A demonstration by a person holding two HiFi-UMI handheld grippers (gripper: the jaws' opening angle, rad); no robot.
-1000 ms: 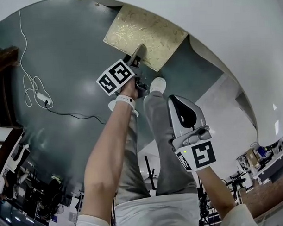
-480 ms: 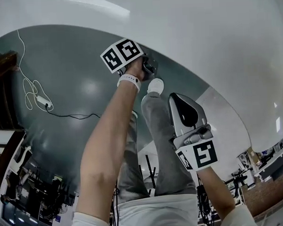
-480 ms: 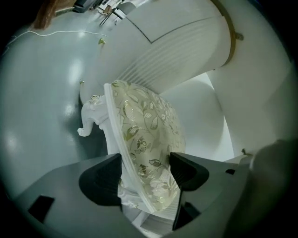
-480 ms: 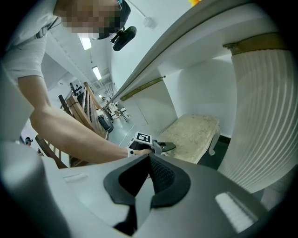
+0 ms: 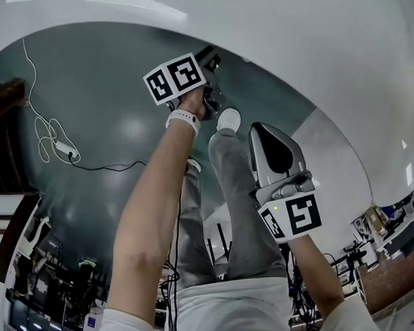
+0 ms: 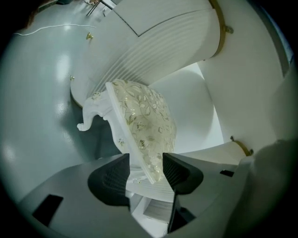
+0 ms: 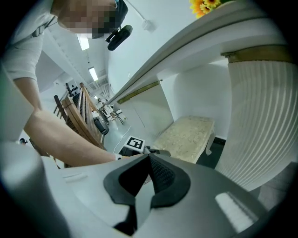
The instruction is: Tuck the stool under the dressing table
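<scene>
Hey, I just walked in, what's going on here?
A person holds a pair of tongs in each hand. The left tongs have just been closing on the seat edge of the cushioned stool, which sits in the opening under the white dressing table. The right tongs are shut and empty, held back from the stool.

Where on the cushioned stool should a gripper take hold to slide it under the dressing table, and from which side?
Best take the stool by the near edge of its seat, one jaw on the cushion, one under the white frame, from the open floor side. That rim is thin, flat and faces outward. The left gripper has just been closing its jaws on it.
</scene>
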